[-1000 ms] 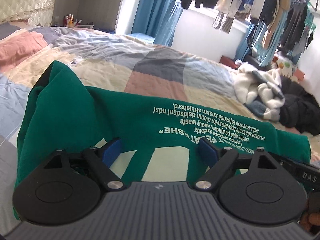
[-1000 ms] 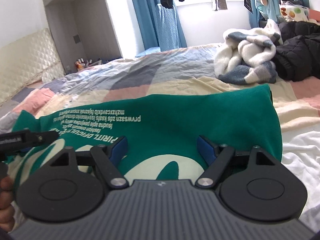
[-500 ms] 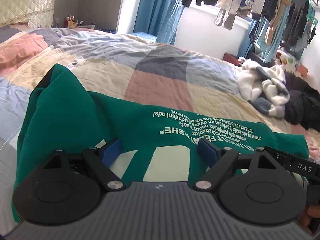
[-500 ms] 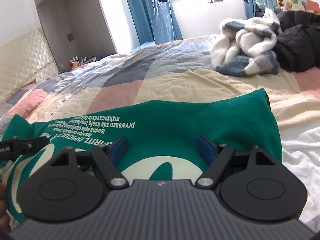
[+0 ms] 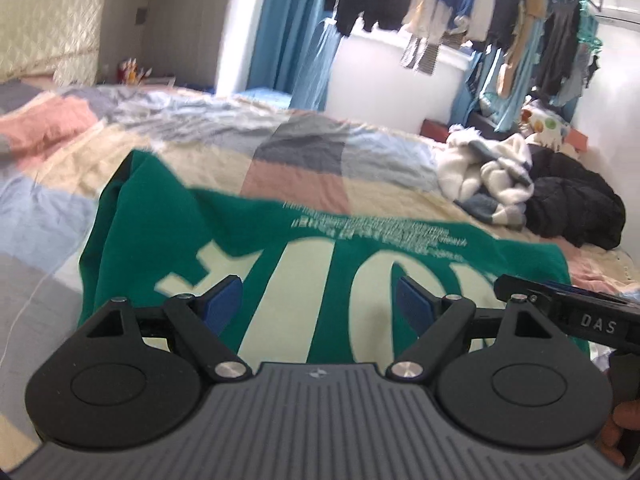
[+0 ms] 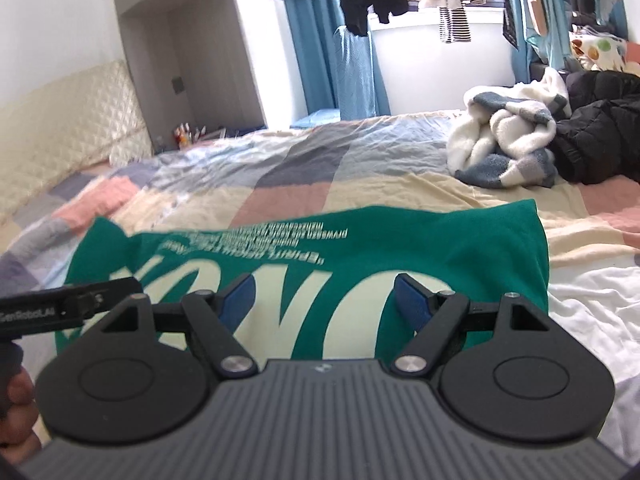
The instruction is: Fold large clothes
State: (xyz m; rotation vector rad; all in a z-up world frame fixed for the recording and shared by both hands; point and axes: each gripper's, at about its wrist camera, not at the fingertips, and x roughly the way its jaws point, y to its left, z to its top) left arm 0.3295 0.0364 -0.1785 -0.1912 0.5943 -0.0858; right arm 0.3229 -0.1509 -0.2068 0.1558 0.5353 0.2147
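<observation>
The green sweatshirt (image 5: 304,248) lies folded on the patchwork bed (image 5: 304,156). Left gripper (image 5: 318,300) and right gripper (image 6: 320,296) both stand spread, apparently gripping nothing (frames blurred). Recommend pinching matching near corners, then folding evenly.

1 green garment (image 5: 248,232), 1 white fleece (image 5: 484,172), 1 black jacket (image 5: 576,208).

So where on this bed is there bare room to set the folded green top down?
Free: the patchwork quilt beyond the green top, running back toward the headboard, and the white sheet beside the top's right edge. Crowded: the far right corner, taken by the white fleece heap and the black jacket.
</observation>
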